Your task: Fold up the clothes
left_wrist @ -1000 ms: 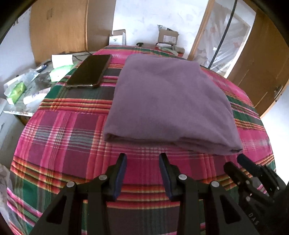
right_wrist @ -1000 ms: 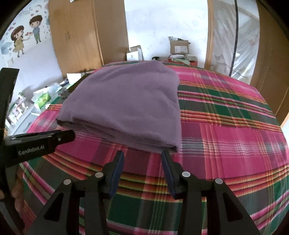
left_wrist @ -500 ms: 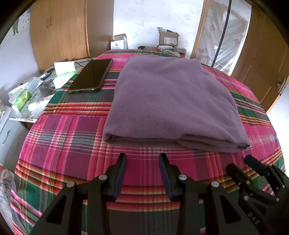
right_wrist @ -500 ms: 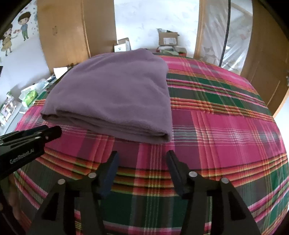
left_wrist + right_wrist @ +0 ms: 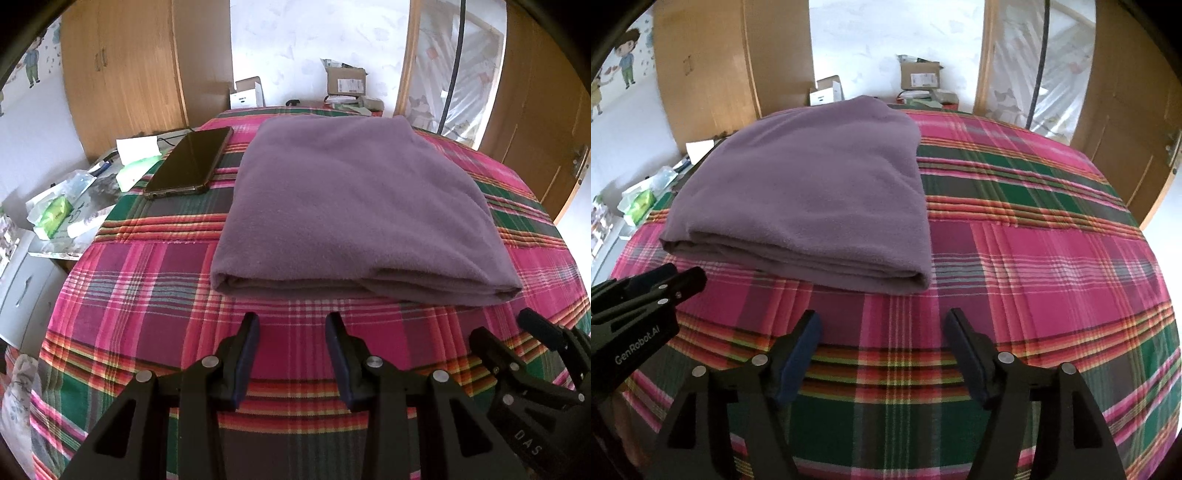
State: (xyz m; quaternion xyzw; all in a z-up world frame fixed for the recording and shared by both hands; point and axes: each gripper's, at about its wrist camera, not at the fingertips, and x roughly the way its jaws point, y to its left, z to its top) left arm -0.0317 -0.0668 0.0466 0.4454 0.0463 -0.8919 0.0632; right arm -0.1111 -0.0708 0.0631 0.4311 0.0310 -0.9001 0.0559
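**Purple cloth lies folded on the plaid cover**

Left of the cloth (image 5: 354, 206) lies a phone (image 5: 190, 162). The cloth itself is a neat, flat, layered rectangle, stacked edges facing both tongs. Near its front edge, the left gripper (image 5: 291, 325) and right gripper (image 5: 882, 321) hover, parted and empty, above the cover (image 5: 1034, 258).

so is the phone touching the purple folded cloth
Apart. The left wrist view shows a strip of plaid bedcover between the phone and the left edge of the folded purple cloth; both lie flat on it.
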